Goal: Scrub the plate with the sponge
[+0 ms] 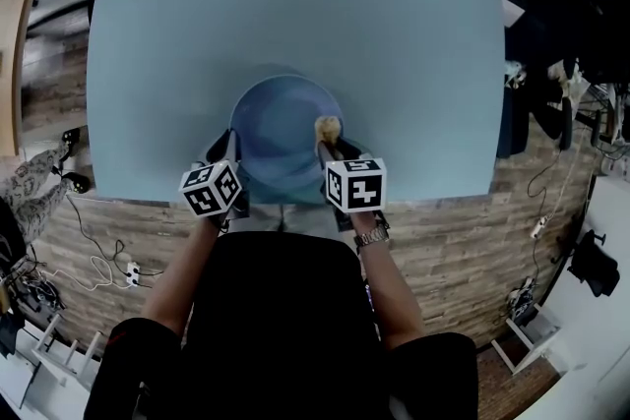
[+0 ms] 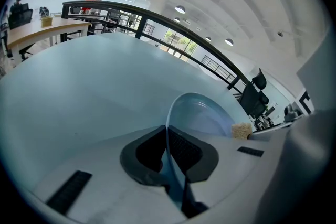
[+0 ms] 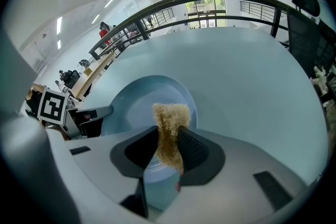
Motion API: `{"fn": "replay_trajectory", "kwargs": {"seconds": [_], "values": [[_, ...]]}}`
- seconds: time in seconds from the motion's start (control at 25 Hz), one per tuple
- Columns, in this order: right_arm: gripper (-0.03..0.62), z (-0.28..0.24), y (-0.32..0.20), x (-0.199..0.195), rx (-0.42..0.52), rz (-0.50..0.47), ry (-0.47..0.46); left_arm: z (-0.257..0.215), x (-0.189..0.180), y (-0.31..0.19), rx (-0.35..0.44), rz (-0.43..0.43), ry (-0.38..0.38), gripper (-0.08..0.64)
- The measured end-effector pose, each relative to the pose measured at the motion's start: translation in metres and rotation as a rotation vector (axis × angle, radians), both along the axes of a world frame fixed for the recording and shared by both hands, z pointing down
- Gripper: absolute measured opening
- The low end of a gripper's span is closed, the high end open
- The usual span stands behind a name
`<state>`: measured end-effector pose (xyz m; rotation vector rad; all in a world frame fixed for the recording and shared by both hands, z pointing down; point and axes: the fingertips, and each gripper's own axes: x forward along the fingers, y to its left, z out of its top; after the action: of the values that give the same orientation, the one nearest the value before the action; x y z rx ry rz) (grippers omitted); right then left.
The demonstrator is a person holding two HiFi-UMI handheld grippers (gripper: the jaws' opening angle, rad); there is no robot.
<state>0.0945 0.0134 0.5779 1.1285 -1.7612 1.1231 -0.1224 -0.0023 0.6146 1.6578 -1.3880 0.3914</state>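
Observation:
A blue plate [image 1: 279,128] lies near the table's front edge. Its left rim is pinched between the jaws of my left gripper [image 1: 224,152], which is shut on it; in the left gripper view the plate [image 2: 202,113] runs edge-on out of the left gripper [image 2: 167,150]. A tan sponge [image 1: 328,127] is squeezed in my right gripper [image 1: 326,148] over the plate's right side. From the right gripper view, the sponge [image 3: 169,131] sticks up out of the right gripper [image 3: 167,152], with the plate [image 3: 142,105] beneath. The sponge [image 2: 242,130] also shows at the plate's far rim.
The light blue table [image 1: 295,15] stretches far beyond the plate. Its front edge [image 1: 433,199] runs just behind the grippers, with wooden floor and cables [image 1: 94,266] below. A wooden desk [image 2: 42,31] and dark railing [image 2: 173,26] stand far off.

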Motion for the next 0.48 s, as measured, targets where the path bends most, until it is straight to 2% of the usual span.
{"fn": "replay_trajectory", "kwargs": {"seconds": [0.24, 0.48], "values": [[0.117, -0.006, -0.015, 0.004, 0.029, -0.017, 0.024, 0.0, -0.001, -0.001, -0.004, 0.009, -0.005, 0.005], [0.117, -0.015, -0.026, 0.003, 0.074, -0.01, 0.045, 0.001, -0.002, 0.0, -0.008, 0.021, 0.028, 0.005]]}}
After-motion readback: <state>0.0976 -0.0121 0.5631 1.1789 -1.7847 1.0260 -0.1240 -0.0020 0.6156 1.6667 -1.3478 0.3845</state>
